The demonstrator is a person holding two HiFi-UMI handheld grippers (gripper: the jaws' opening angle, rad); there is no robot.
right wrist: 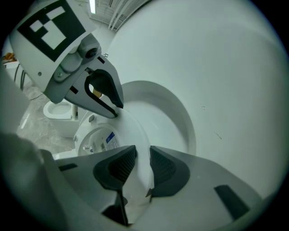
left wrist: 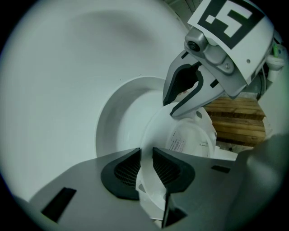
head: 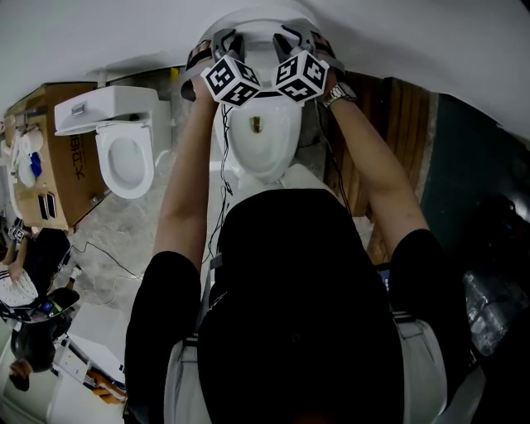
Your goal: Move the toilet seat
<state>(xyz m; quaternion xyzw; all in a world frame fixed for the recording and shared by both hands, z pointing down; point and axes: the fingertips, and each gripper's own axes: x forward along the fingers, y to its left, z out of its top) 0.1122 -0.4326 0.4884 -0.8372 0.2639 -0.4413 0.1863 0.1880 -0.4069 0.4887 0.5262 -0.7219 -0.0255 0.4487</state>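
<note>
The white toilet seat stands raised above the bowl, close to the white wall. Both grippers hold its rim from either side. In the left gripper view, my left gripper is shut on the seat's thin edge, and the ring with its label curves away behind. The right gripper is shut on the opposite edge. Each gripper appears in the other's view, pinching the rim higher up. In the head view the two marker cubes sit side by side over the bowl.
A second toilet stands to the left, beside a cardboard box. Wooden planks lean on the right. A person sits at the lower left, and cables trail across the floor.
</note>
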